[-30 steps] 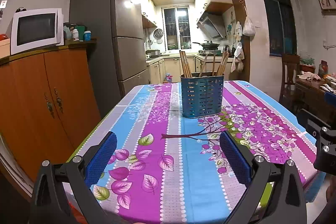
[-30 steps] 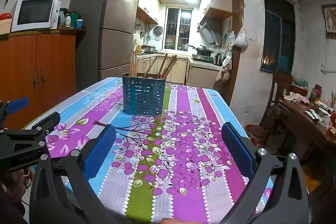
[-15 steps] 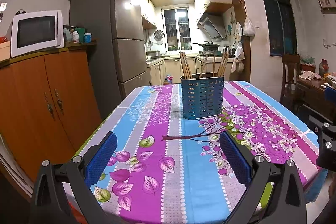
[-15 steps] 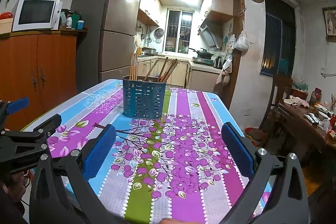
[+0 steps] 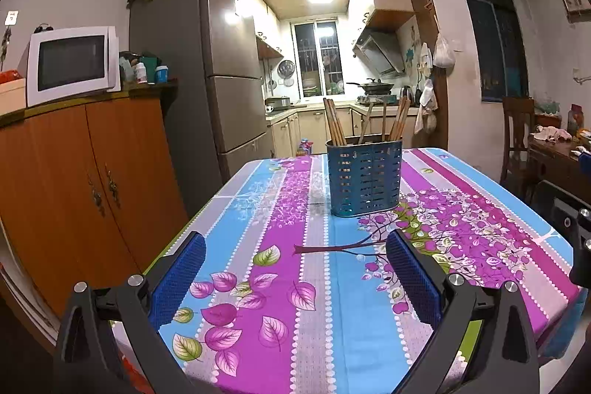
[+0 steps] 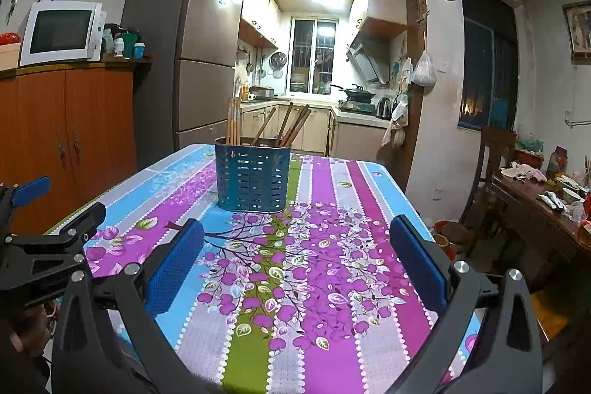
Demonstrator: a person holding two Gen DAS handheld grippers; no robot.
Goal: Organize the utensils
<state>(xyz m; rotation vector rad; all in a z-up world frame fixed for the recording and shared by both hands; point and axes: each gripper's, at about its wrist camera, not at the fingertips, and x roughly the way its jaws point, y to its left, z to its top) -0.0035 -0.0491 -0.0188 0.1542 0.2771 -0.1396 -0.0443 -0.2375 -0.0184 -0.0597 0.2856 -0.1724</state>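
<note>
A blue perforated utensil holder (image 5: 364, 178) stands upright on the far middle of the table, with several wooden chopsticks (image 5: 334, 126) standing in it. It also shows in the right wrist view (image 6: 252, 178), chopsticks (image 6: 291, 126) leaning in it. My left gripper (image 5: 295, 268) is open and empty, low over the near edge of the table, well short of the holder. My right gripper (image 6: 295, 261) is open and empty, also at the near edge. The left gripper shows at the left of the right wrist view (image 6: 48, 246).
The table carries a striped floral cloth (image 5: 280, 268). An orange wooden cabinet (image 5: 81, 180) with a microwave (image 5: 70, 63) stands left, a fridge (image 5: 207, 69) behind it. A wooden chair (image 6: 491, 154) and a cluttered side table (image 6: 546, 205) stand right.
Both grippers have dropped slightly and tilted, so the holder sits a little lower and nearer in view. Nothing was gripped or moved on the table.
</note>
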